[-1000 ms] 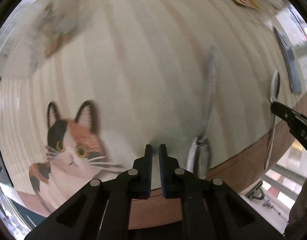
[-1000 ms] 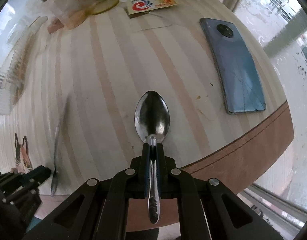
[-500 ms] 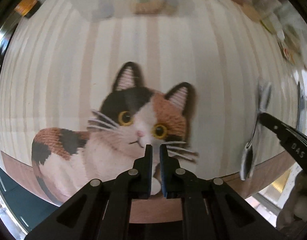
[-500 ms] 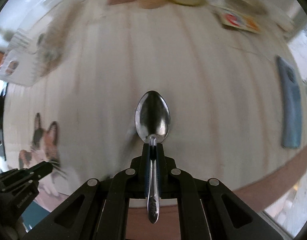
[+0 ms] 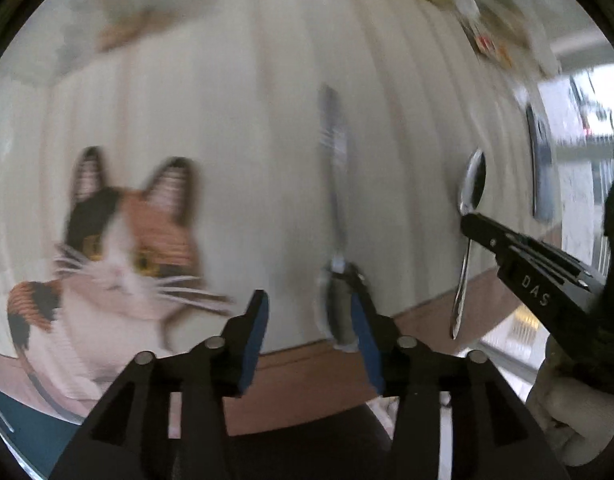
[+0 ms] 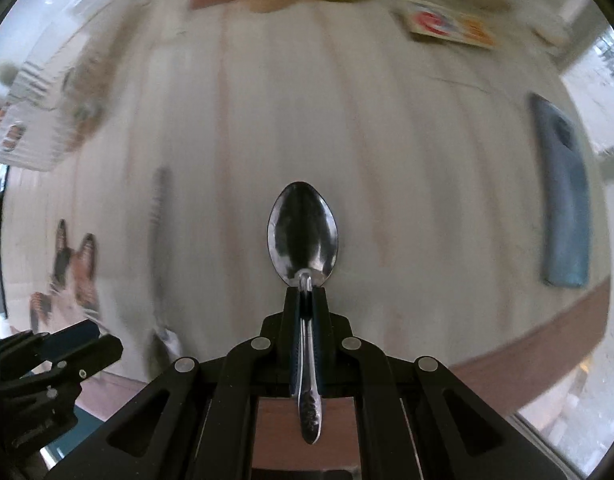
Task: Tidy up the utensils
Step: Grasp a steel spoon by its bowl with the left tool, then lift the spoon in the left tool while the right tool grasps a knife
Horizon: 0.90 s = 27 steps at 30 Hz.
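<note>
Spoon (image 6: 303, 236): polished metal, mirror-glossy bowl, handle end embossed with a rough pattern; second utensil (image 5: 334, 208) on the table also reads as metal, finish blurred. Right gripper (image 6: 306, 292) and left gripper (image 5: 307, 312): matt black plastic with blue pads (image 5: 254, 332) and round silver metal fasteners. Striped tablecloth (image 6: 387, 152) matt with a printed cat (image 5: 123, 248); phone (image 6: 563, 200) back smooth, blue-grey, semi-gloss.

Ahead of your claws spreads a round table (image 6: 387, 152) under a cream cloth with pale pink stripes, its brown rim (image 6: 539, 348) curving below right of the right claw. Left of the left claw sits a printed calico cat (image 5: 123, 248). Bright windows (image 6: 611, 80) glow far right.
</note>
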{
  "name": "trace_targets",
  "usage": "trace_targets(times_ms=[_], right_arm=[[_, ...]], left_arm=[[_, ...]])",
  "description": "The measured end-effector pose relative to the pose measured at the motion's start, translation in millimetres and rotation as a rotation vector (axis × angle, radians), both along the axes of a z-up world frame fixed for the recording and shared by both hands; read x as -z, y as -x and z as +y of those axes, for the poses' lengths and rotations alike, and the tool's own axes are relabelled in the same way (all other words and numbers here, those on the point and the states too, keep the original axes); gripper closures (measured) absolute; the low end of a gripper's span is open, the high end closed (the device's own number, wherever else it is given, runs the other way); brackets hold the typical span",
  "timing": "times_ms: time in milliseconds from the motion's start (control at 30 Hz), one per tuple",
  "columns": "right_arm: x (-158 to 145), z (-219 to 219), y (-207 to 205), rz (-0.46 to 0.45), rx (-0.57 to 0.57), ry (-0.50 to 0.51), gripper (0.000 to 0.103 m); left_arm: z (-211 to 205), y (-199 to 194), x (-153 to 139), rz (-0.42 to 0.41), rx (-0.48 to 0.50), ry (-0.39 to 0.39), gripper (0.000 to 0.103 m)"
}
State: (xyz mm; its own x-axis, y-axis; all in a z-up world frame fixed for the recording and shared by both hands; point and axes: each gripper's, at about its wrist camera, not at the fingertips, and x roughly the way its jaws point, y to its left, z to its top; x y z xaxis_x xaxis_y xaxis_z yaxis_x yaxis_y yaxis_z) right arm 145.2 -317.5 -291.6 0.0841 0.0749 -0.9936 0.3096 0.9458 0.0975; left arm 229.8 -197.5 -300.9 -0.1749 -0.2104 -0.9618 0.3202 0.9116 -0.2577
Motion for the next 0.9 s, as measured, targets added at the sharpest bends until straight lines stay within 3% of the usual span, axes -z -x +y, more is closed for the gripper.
trace_targets(times_ms=[100, 300, 367, 467, 633, 900], right_arm=[[0.2, -20.8, 16.7, 0.002, 0.056, 0.005, 0.097], [-0.4, -49.1, 36.8, -0.021, 0.146, -0.013, 0.097], [-0.1, -56.7, 43.7, -0.024, 0.15, -0.012, 0.097], [4.6, -53.7, 63.5, -0.025, 0.141, -0.004, 0.097], [5.8, -26.9, 37.9, -0.019, 0.125, 0.007, 0.097], [10.1, 20.3, -1.7, -0.014, 0.007, 0.006, 0.097]], left_arm=[[-19.7, 4.4, 10.0, 0.033, 0.053, -0.024, 0.06], [-58.8, 17.7, 13.2, -0.032, 0.104, -0.124, 0.062], [-67.6, 21.2, 12.9, -0.07, 0.127, -0.154, 0.07], [-64.3, 17.2, 10.5, -0.081, 0.127, -0.138, 0.071], [-11.5, 5.0, 1.6, -0.103, 0.084, -0.155, 0.071], [83.0, -13.4, -2.5, -0.104, -0.152, -0.202, 0.071]])
